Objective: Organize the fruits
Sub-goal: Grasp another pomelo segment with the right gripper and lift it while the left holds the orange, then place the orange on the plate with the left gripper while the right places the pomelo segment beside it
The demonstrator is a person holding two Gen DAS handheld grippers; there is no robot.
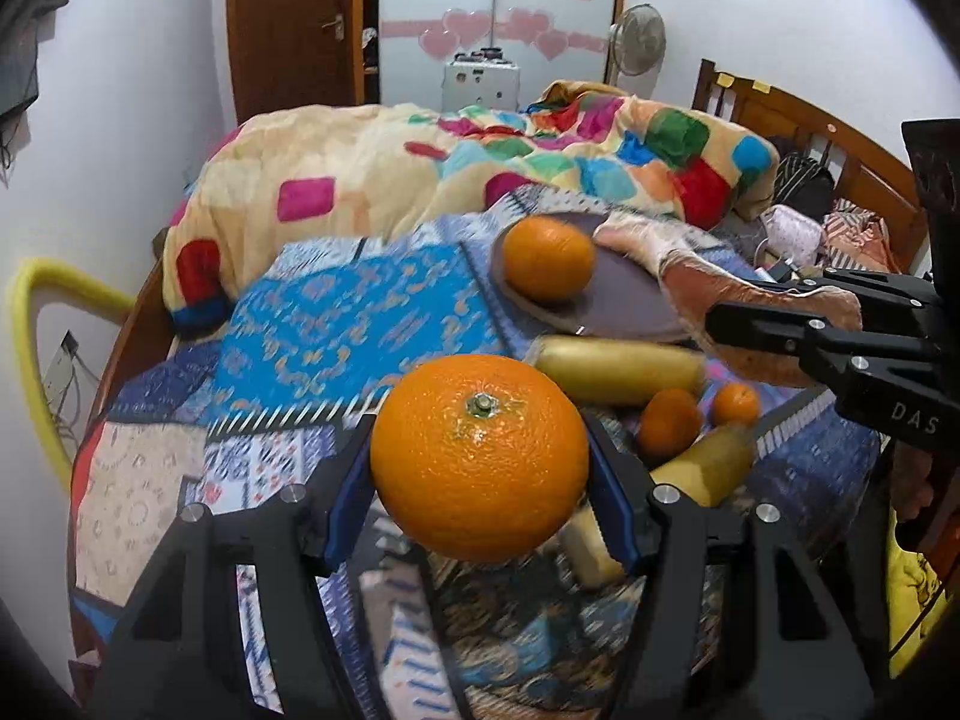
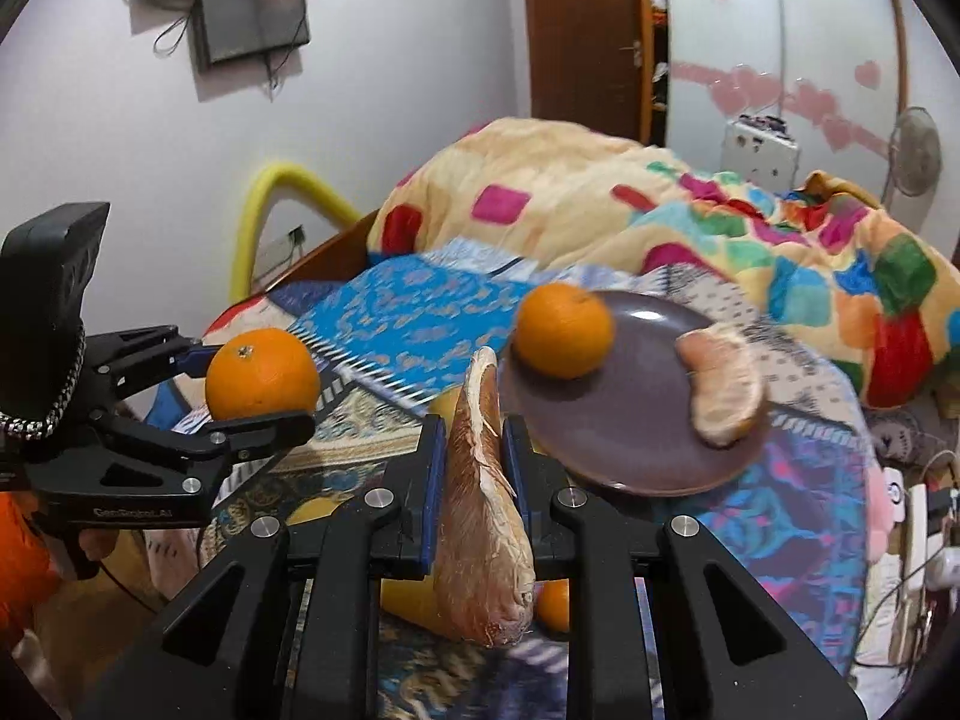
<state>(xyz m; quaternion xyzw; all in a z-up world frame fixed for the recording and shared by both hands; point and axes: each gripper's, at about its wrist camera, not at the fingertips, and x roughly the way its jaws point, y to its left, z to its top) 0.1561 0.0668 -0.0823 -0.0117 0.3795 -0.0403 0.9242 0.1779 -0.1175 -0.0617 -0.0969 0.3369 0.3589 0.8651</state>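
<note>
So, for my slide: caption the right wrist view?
Right gripper pinching a wrapped pomelo wedge near the plate; left gripper holds an orange.

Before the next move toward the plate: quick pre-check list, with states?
1. Left gripper holds the large orange, jaws on both sides: ok.
2. Right gripper shut on the pomelo wedge: ok.
3. Wedge seated securely, most of it hanging below the jaws: cannot tell.
4. Plate has free space between its orange and pomelo piece: ok.
5. Plate flat on the bedding: cannot tell.
</note>
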